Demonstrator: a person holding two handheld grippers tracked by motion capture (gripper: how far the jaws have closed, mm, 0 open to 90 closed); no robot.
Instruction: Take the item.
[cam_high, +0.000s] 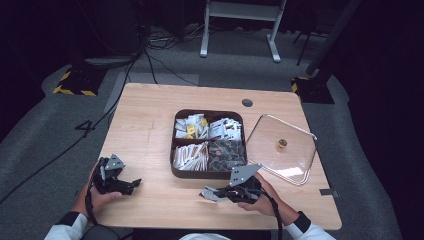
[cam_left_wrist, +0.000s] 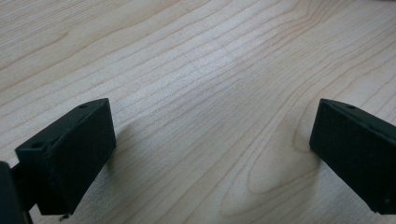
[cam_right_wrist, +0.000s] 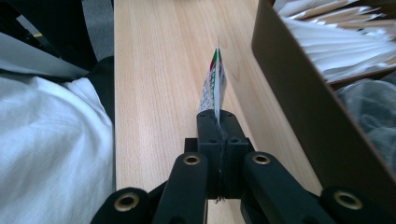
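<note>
Jaws pinch one packet (cam_right_wrist: 215, 84).

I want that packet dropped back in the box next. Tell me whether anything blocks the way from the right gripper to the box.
Nothing visible blocks it. The right gripper holds the packet just in front of the box's near wall, with bare table between. The clear lid lies off to the right, so the compartments are open from above.

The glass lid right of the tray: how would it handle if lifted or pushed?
The glass lid looks rigid and probably breakable. Lying flat, it should slide, not tip. Its small central knob seems the only grip, likely slippery.
</note>
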